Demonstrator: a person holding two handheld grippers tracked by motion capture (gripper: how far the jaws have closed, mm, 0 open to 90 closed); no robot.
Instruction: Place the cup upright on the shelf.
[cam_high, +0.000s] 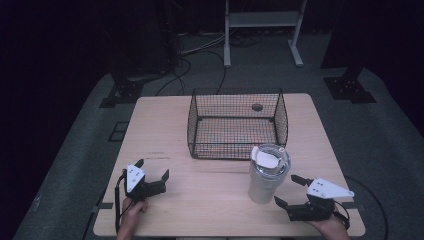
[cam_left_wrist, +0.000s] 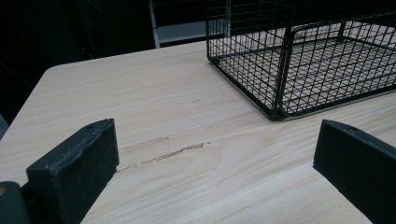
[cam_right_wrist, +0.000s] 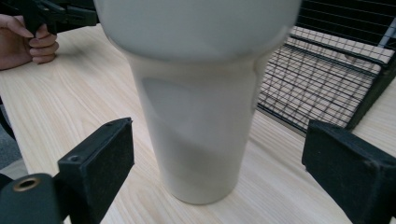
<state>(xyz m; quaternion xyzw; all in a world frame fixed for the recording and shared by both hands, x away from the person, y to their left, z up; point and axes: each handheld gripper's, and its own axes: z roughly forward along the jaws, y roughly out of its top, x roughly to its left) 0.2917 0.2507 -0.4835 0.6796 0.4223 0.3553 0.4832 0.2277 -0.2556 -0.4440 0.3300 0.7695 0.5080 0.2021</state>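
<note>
While tumbler stands upright, wire basket just behind, right gripper near

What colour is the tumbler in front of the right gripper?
White tumbler with a clear lid; the body shows best in the right gripper view.

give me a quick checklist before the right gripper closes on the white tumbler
1. Right gripper open wide: ok.
2. White tumbler lined up between its jaws, apart from both: ok.
3. Tumbler upright on the table: ok.
4. Tumbler lid seated tight: cannot tell.
5. Wire basket open-topped, nothing seen inside: ok.
6. Left gripper open, away from the tumbler: ok.
</note>
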